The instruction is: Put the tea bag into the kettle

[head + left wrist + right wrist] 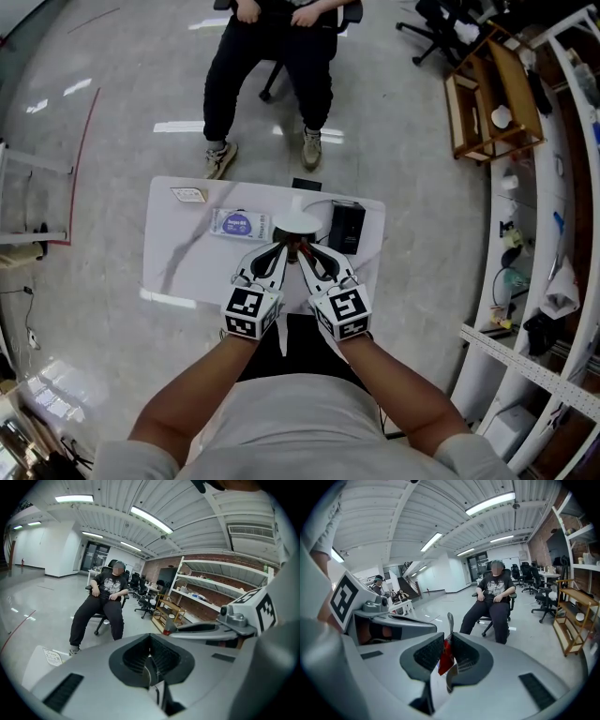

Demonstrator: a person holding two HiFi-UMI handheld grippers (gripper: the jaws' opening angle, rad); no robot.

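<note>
Although the right gripper (446, 652) is clamped on the red tea bag (444, 663) and the left gripper (150, 656) pinches its thin silvery edge just on our side of the kettle (296, 223), we have yet to drop it inside.

Left gripper (150, 645) jaws pinching 1 thin silvery strip (151, 671) (edge-on), seated person (101, 606) beyond
</note>
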